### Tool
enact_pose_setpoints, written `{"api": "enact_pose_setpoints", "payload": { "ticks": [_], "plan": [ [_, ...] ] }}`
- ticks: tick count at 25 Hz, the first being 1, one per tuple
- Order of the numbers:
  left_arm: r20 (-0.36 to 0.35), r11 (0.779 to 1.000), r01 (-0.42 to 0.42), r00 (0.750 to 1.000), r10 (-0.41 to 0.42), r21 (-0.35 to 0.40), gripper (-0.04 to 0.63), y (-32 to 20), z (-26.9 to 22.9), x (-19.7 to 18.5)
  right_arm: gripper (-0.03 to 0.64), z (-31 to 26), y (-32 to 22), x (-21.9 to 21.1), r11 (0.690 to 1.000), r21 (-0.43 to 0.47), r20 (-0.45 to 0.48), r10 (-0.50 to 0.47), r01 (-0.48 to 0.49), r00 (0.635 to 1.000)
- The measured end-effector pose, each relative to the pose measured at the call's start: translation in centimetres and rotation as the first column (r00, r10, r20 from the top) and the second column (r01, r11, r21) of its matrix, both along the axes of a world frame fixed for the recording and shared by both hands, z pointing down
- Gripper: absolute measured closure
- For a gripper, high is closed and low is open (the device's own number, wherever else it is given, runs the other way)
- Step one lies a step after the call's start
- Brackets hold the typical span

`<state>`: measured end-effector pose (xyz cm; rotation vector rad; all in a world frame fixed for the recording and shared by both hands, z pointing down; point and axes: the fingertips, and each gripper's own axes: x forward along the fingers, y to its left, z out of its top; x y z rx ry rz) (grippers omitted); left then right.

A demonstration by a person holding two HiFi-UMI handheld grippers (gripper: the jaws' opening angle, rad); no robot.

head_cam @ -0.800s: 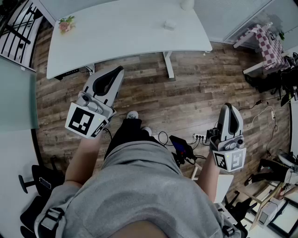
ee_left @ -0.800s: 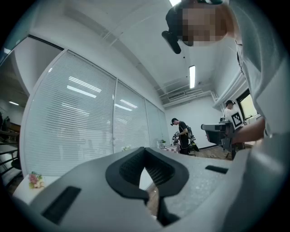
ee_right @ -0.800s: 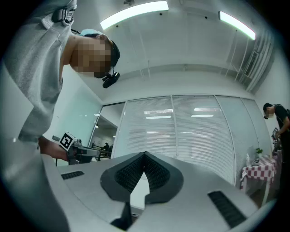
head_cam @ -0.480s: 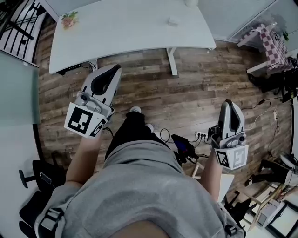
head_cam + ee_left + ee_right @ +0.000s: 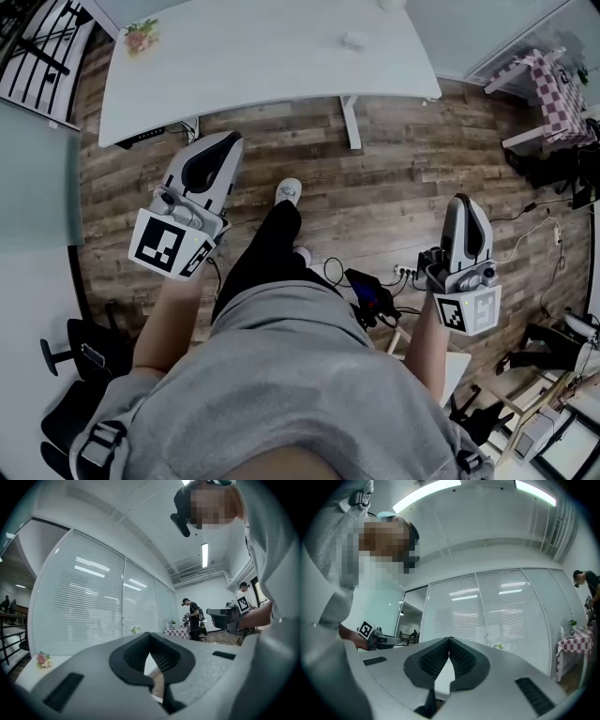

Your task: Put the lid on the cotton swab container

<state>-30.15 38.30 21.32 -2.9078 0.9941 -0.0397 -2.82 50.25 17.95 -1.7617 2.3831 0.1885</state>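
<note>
A white table (image 5: 262, 56) stands ahead across the wood floor. On its far right part lies a small white thing (image 5: 354, 39), and another pale thing (image 5: 392, 4) shows at the top edge; both are too small to tell lid from container. My left gripper (image 5: 225, 141) is held level over the floor, short of the table's front edge, jaws shut and empty (image 5: 150, 635). My right gripper (image 5: 461, 202) hangs further back at the right, also shut with nothing between its jaws (image 5: 449, 640).
A pink flower sprig (image 5: 141, 36) lies at the table's left end. The table leg (image 5: 349, 122) stands ahead. A power strip and cables (image 5: 401, 275) lie on the floor by my right leg. A black chair (image 5: 70, 352) is behind left. A checkered-cloth stand (image 5: 553, 89) and people (image 5: 193, 618) are off right.
One foot has stepped forward toward the table, and the table has shifted slightly in the head view. Both grippers keep their pose and stay shut.
</note>
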Motion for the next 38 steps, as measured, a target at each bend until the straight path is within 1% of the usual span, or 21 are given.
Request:
{"api": "enact_pose_setpoints", "payload": {
  "ticks": [3,8,14,17,21,24,26,30,35,38],
  "plan": [
    [-0.002,1.0,-0.003,1.0,0.003,-0.009,0.591,-1.4,0.4,0.5,0.592,-0.1,-1.5,0.1,1.0,-0.002,-0.015,-0.013,0.013,1.0],
    [-0.009,0.999,-0.025,1.0,0.025,-0.021,0.591,-5.6,1.1,2.1,0.592,0.6,-5.0,1.5,1.0,-0.02,-0.011,0.009,-0.009,1.0],
    [-0.052,0.996,-0.082,0.995,0.08,-0.039,0.591,-12.4,1.1,5.5,0.592,0.5,-10.8,2.7,0.999,-0.029,-0.015,0.018,-0.018,1.0],
    [-0.075,0.993,-0.114,0.991,0.111,-0.034,0.591,-15.4,0.4,7.1,0.592,0.3,-13.5,3.2,0.999,-0.023,-0.012,0.033,-0.033,0.999],
    [-0.06,0.987,-0.156,0.986,0.155,-0.022,0.591,-19.6,0.3,8.8,0.592,0.6,-17.4,4.2,0.998,-0.025,-0.004,0.062,-0.063,0.998],
    [-0.049,0.985,-0.171,0.984,0.169,-0.023,0.591,-23.8,1.1,9.9,0.592,1.2,-20.8,5.4,0.996,-0.03,-0.001,0.089,-0.089,0.996],
    [-0.051,0.985,-0.171,0.984,0.17,-0.028,0.591,-25.6,1.3,10.1,0.592,1.2,-22.3,5.8,0.994,-0.032,0.0,0.102,-0.101,0.995],
    [-0.047,0.983,-0.179,0.983,0.177,-0.033,0.591,-27.8,1.3,10.0,0.592,1.1,-24.0,6.1,0.991,-0.038,0.008,0.126,-0.126,0.992],
    [-0.048,0.982,-0.185,0.982,0.183,-0.045,0.591,-30.6,1.7,10.3,0.592,1.3,-26.3,6.7,0.99,-0.033,0.079,0.139,-0.137,0.987],
    [-0.048,0.981,-0.189,0.981,0.187,-0.048,0.591,-31.1,1.7,10.5,0.592,1.2,-26.9,6.9,0.99,-0.039,0.087,0.141,-0.138,0.986]
  ]
}}
